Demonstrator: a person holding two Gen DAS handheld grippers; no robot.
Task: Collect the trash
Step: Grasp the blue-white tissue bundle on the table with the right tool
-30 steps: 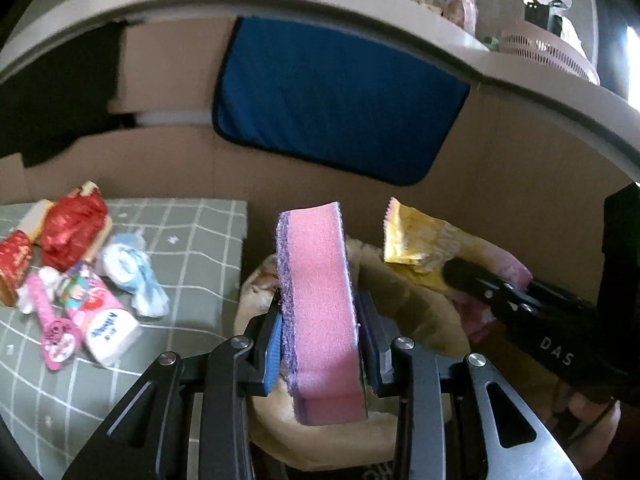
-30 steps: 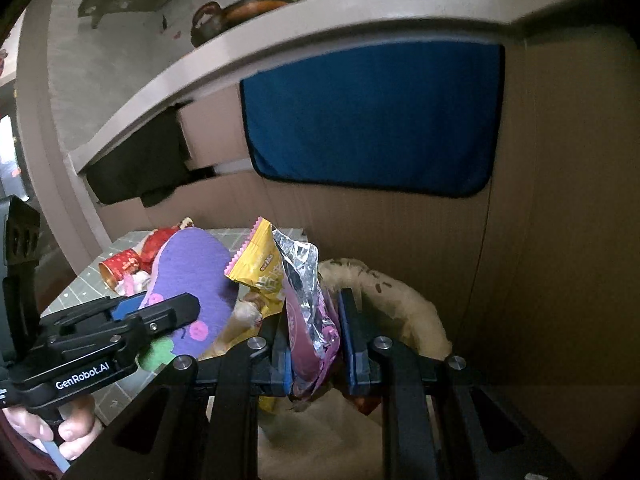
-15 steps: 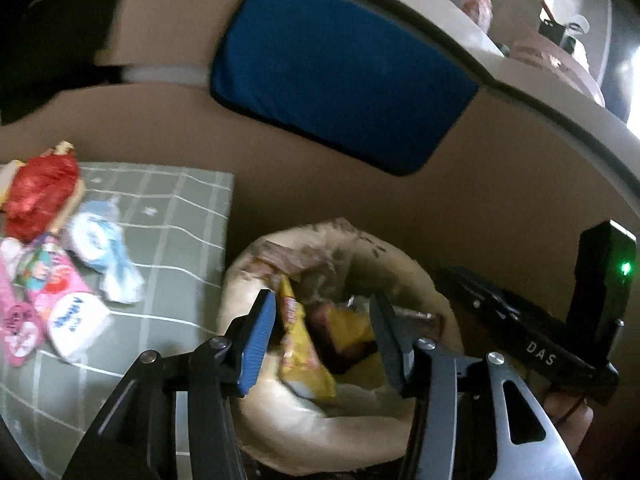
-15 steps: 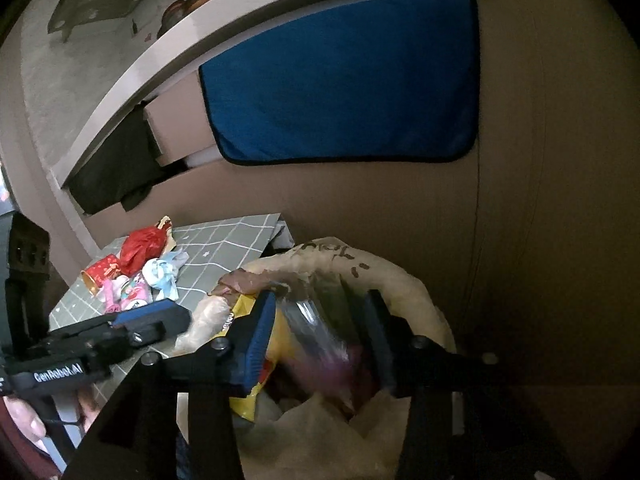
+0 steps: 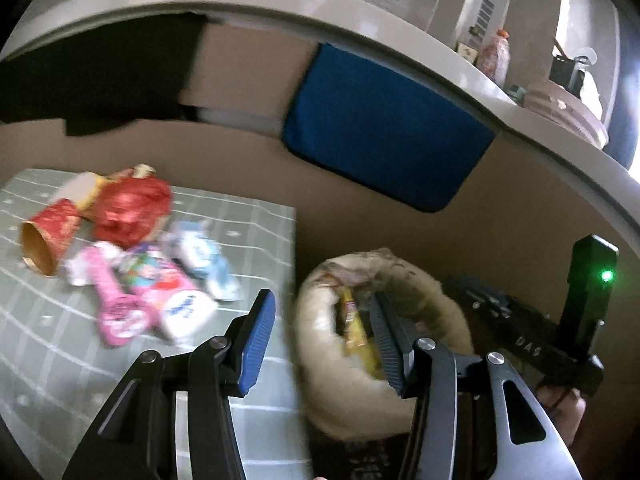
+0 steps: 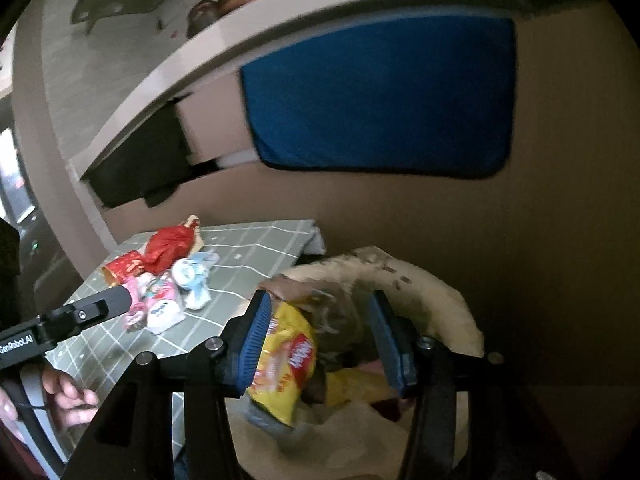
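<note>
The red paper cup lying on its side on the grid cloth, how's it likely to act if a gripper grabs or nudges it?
The red paper cup lies on its side, open mouth outward, so a nudge would probably roll it in a curve. It looks like thin paper, likely light and easily crushed. The red foil wrapper seems to touch it and may shift too.

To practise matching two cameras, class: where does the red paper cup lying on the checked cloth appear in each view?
Left wrist view: the red paper cup lies at the far left, open end facing the camera.
Right wrist view: it sits left of centre, small, beside the red wrapper.
Shared landmark: the blue towel hanging behind.
</note>
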